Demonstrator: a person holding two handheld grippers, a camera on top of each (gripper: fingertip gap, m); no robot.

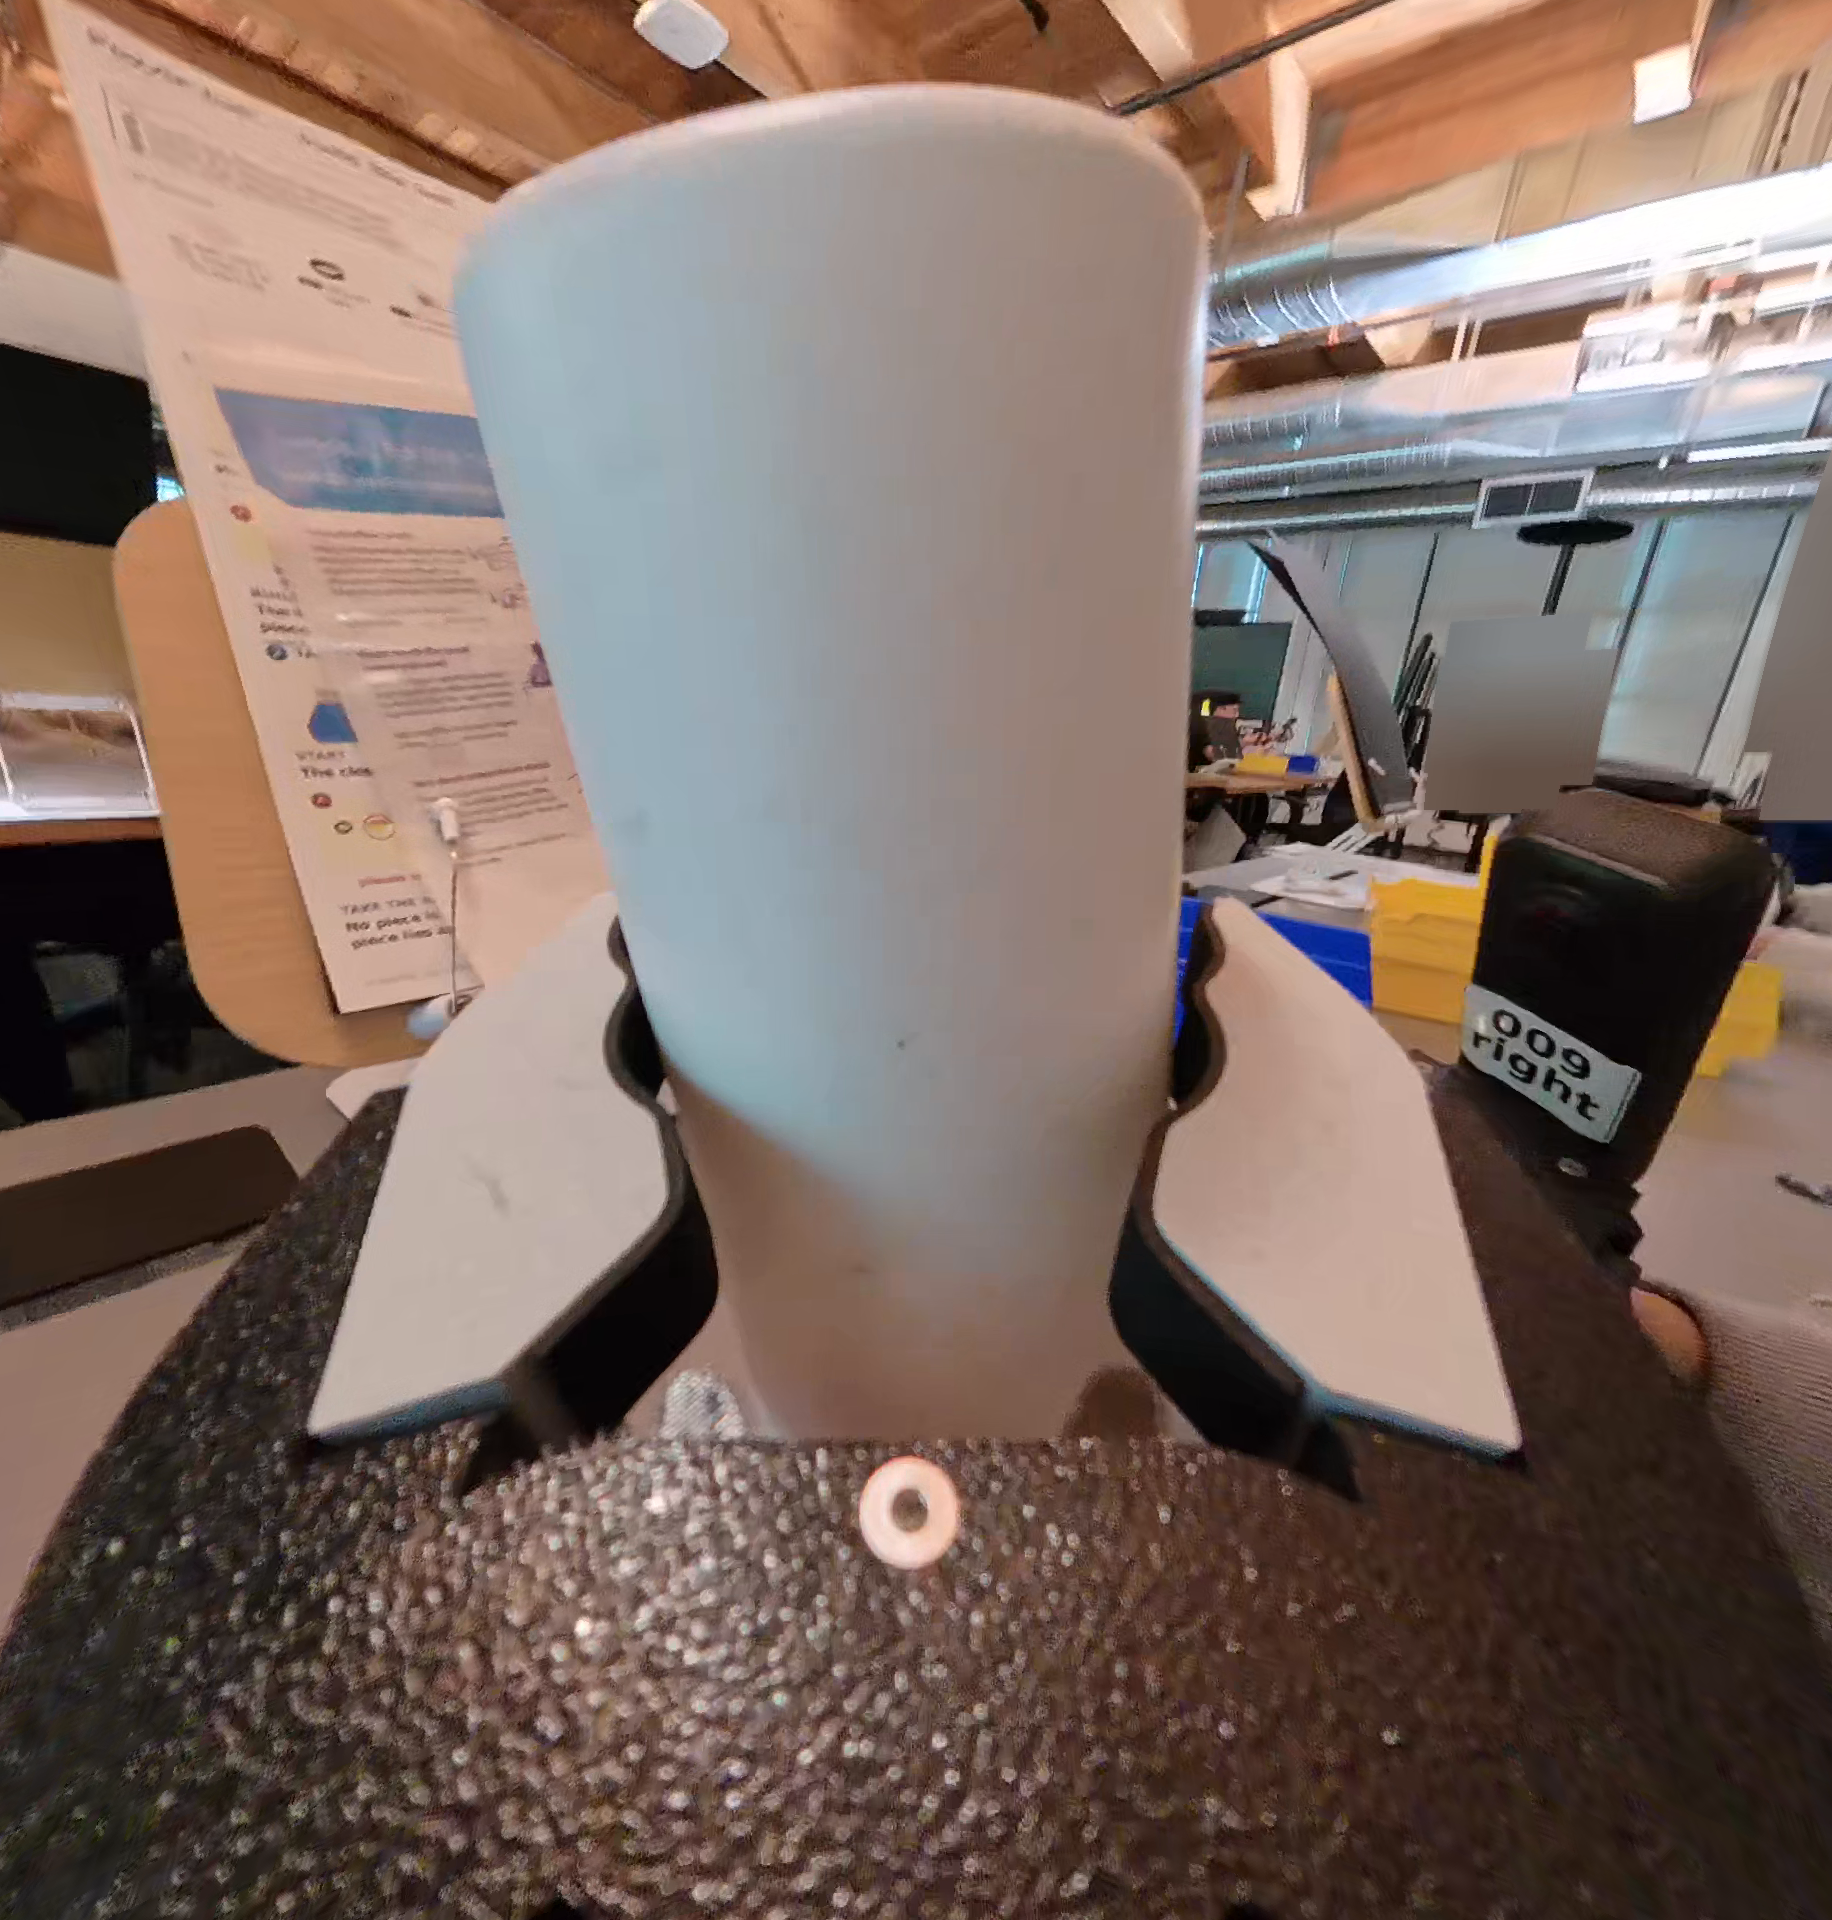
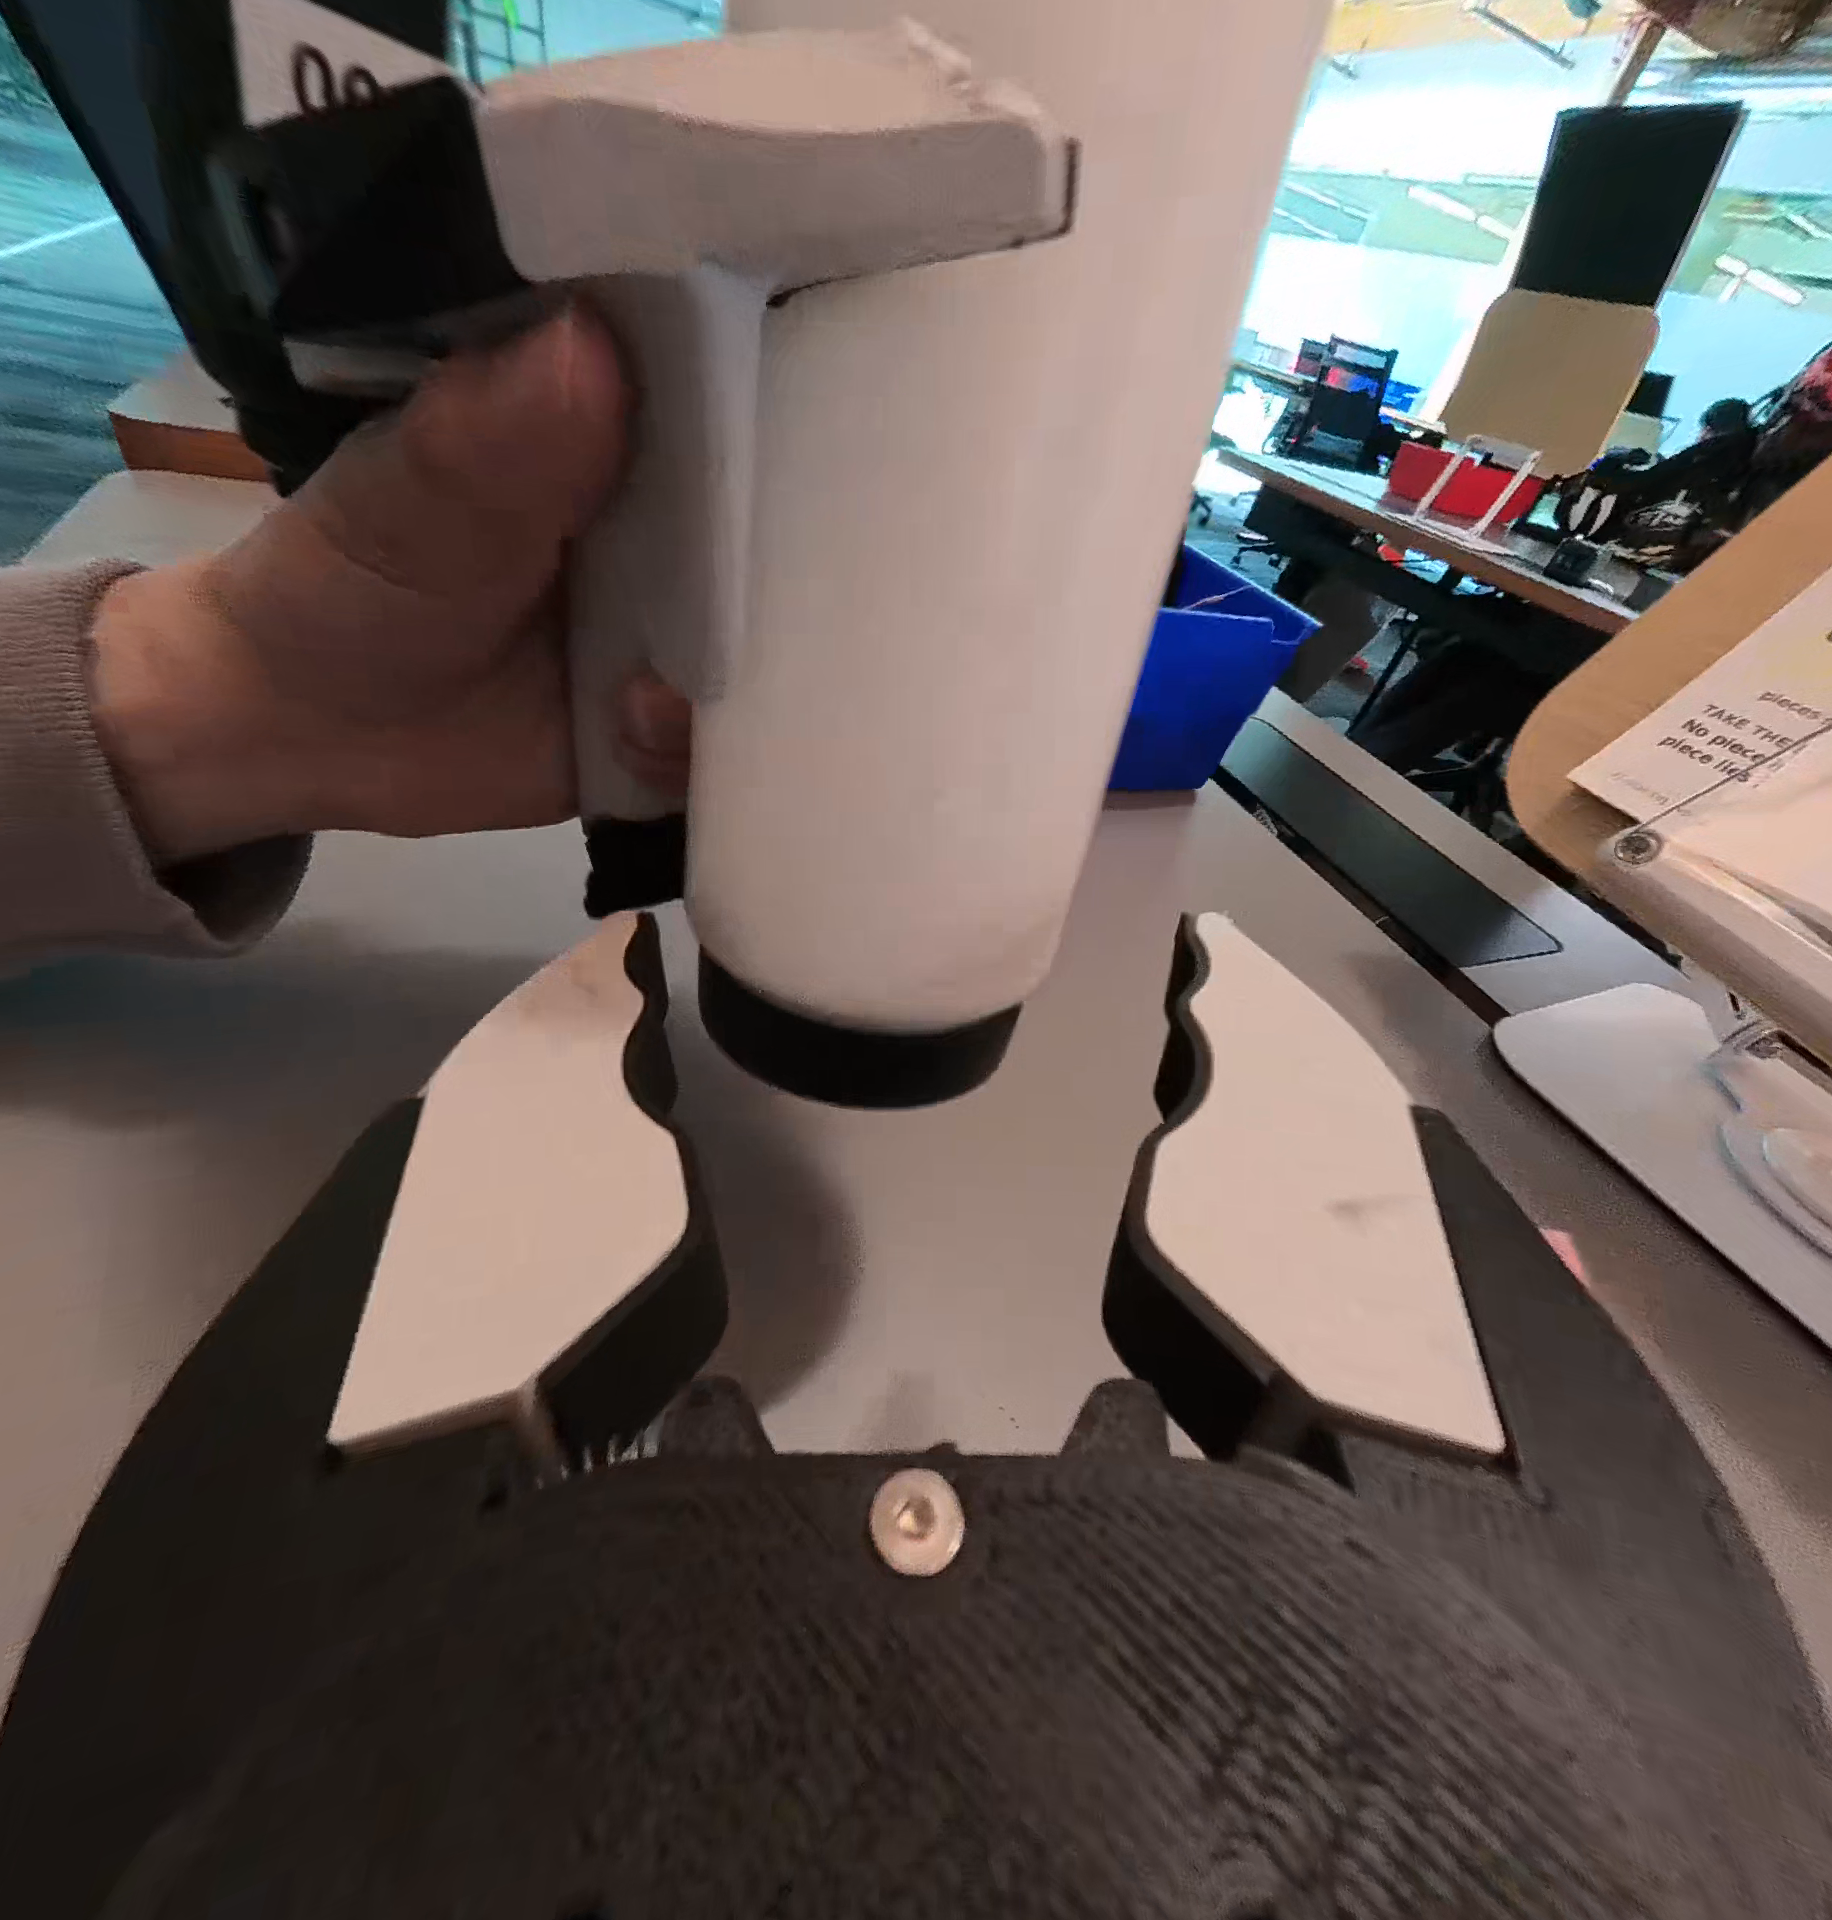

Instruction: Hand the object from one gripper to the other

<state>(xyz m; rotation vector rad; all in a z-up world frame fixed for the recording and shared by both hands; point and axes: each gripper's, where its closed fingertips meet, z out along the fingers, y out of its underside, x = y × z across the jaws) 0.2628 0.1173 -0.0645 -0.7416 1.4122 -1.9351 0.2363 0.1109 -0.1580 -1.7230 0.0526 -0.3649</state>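
grey desk [image 2: 995,1299] fills the nearest ground under the right gripper [image 2: 917,997], whose two white fingers [image 2: 538,1195] stand spread apart with nothing between them but the bare desk top. just beyond their tips hangs one white bottle [image 2: 891,644], its single black cap [image 2: 855,1049] pointing down and hovering close above the gap, touching neither finger as far as the view shows. a bare hand [image 2: 372,644] in a grey sleeve grips the white handle of the other tool beside the bottle's left side. farther off sit one blue bin [image 2: 1203,686], a tan board with a printed sheet [image 2: 1722,727] at the right, and a distant desk carrying one red tray [image 2: 1463,488]. in the left wrist view the left gripper [image 1: 912,997] has its two fingers [image 1: 517,1195] clenched against the bottle [image 1: 839,623], the dark inner pads pressing both sides of its narrower lower part while the wide body rises and blocks most of the scene. at the right, near and low, one black camera block with a white label [image 1: 1608,966] shows. behind come a stack of yellow trays [image 1: 1431,945], one blue bin [image 1: 1307,956], a hanging poster [image 1: 351,623] at the left, and a wooden ceiling with metal ducts.
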